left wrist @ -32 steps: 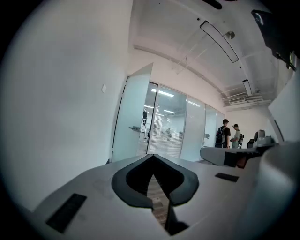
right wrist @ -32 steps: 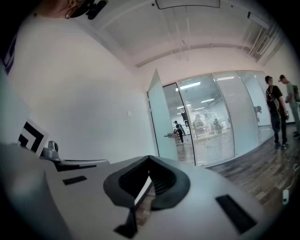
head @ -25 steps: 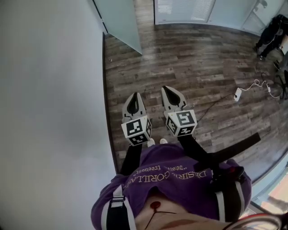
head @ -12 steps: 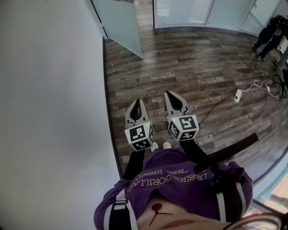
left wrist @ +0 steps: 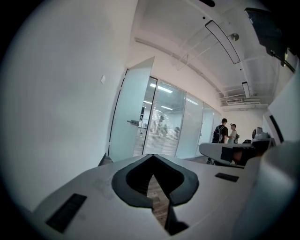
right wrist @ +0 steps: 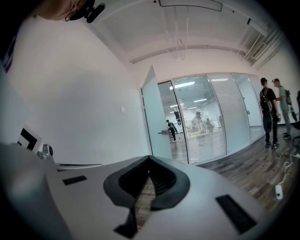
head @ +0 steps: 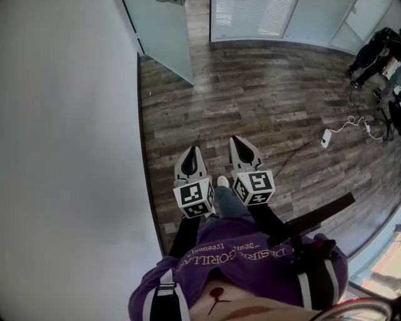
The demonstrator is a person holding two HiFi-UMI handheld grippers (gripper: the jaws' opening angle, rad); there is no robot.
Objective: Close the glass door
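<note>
The frosted glass door (head: 166,37) stands open at the top left of the head view, swung out from the white wall over the wooden floor. It shows far ahead in the left gripper view (left wrist: 129,117), with its handle (left wrist: 133,123), and in the right gripper view (right wrist: 157,117). My left gripper (head: 192,152) and right gripper (head: 242,140) are held side by side in front of my body, well short of the door. Both point toward the door. Each is shut with nothing between its jaws, as seen for the left gripper (left wrist: 152,159) and the right gripper (right wrist: 149,161).
A white wall (head: 69,157) runs along my left. A glass partition with blinds (head: 250,15) closes the far side. A white power adapter with its cable (head: 326,136) lies on the floor to the right. People (head: 369,53) stand at the far right.
Both grippers have dropped slightly lower in the head view and the floor has slid past as I step forward. A shoe now shows between them. The door has not moved.
</note>
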